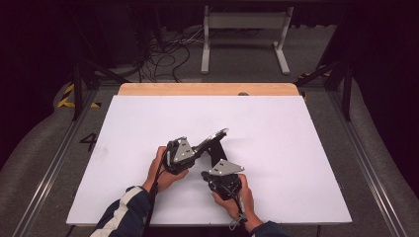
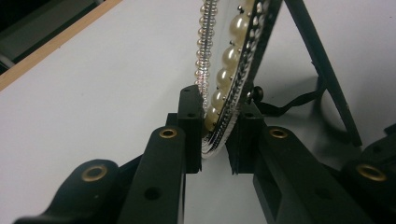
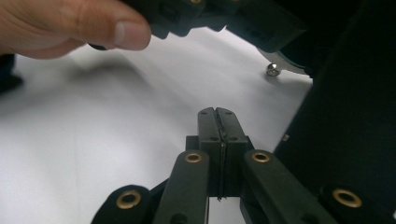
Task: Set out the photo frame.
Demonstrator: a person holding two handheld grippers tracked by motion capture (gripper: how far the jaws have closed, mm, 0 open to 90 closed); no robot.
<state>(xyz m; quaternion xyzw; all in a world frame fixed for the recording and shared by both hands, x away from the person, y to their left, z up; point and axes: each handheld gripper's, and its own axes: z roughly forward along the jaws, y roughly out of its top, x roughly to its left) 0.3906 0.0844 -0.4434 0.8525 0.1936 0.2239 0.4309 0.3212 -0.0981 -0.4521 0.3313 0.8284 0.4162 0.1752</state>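
Where a white sheet (image 1: 276, 148) covers the wooden table (image 1: 207, 89): dark room, grey floor, cables, white stand (image 1: 244, 37) beyond. One pearl-rimmed frame (image 2: 229, 70) near the sheet's middle, tilted, clamped at its lower edge by the left gripper (image 2: 217, 135). Right gripper (image 3: 218, 126) just beside the frame's black back, pressed fully together, empty. Two hands, two grippers. Pearls plain in left gripper view alone.
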